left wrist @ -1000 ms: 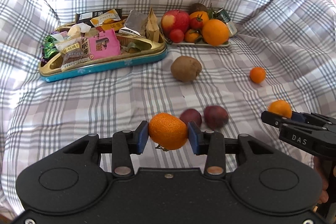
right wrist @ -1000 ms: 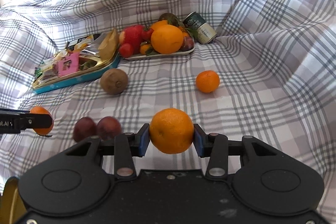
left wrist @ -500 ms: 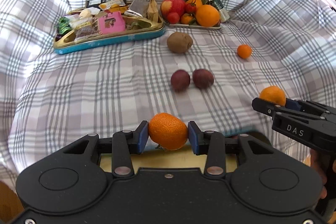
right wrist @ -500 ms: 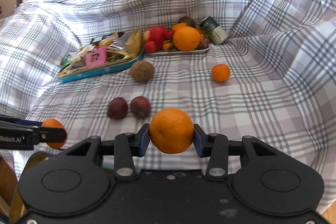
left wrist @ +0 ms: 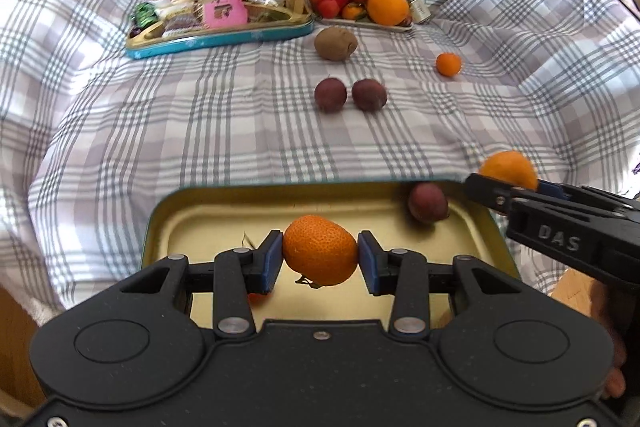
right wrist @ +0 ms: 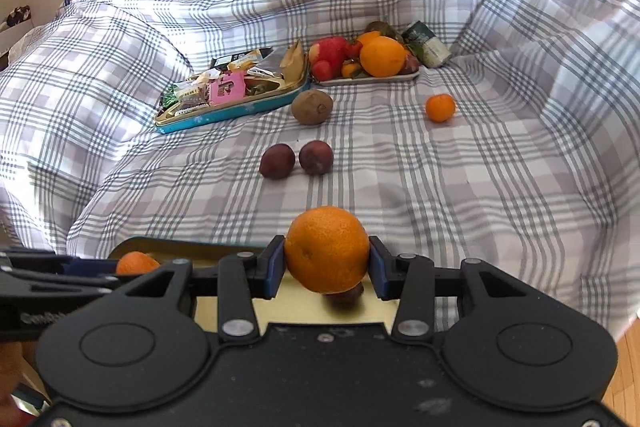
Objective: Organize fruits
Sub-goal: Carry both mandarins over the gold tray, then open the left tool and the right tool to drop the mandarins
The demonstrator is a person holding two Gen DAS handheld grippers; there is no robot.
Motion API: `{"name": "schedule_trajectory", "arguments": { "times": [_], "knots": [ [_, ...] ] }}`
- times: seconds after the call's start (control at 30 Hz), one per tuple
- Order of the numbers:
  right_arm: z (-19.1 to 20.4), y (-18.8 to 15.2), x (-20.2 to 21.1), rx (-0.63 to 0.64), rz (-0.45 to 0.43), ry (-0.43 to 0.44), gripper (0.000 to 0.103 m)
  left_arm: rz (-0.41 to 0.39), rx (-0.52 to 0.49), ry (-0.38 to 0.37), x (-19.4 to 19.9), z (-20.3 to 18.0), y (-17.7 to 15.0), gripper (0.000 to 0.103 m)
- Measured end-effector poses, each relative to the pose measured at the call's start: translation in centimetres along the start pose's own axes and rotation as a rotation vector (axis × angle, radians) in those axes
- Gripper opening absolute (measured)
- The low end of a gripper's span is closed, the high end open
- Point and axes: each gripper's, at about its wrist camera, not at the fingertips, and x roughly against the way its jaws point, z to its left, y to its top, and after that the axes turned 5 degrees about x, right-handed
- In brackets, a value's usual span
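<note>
A plaid cloth covers the surface; at its near edge sits a gold tin tray holding a dark plum; the right gripper pinches an orange over the tray's edge; the left gripper pinches a mandarin above the tray; two plums lie on the cloth.

Two tongs are showing, the left tongs and the right tongs, and each is gripping one mandarin. One small orange fruit is lying loose on the checked bedcover, along with two dark plums side by side and one kiwi. One more plum is sitting in the near gold tin. Two trays are standing at the far side: one snack tin and one fruit tray. One can is lying beside the fruit tray.
</note>
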Motion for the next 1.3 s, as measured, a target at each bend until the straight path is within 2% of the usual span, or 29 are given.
{"name": "schedule_trajectory", "arguments": {
  "times": [0.13,0.3,0.63,1.13,1.3],
  "knots": [
    [-0.4,-1.1,0.9,-0.019,0.007,-0.002,0.045,0.007,0.009,0.022,0.0,-0.4,-1.0,0.048],
    [-0.2,-2.1,0.9,0.013,0.018,-0.046,0.045,0.019,0.002,0.058,-0.6,-0.9,-1.7,0.048],
    [-0.1,-3.0,0.3,0.004,0.064,-0.035,0.045,0.058,0.025,0.088,-1.3,-0.6,-3.0,0.049],
    [0.2,-3.2,0.4,0.009,0.082,-0.027,0.045,0.052,0.069,0.051,-0.7,0.3,-3.1,0.048],
    [0.1,-3.2,0.3,0.003,0.091,-0.013,0.046,0.040,0.043,0.041,-0.3,-0.3,-3.1,0.050]
  ]
}}
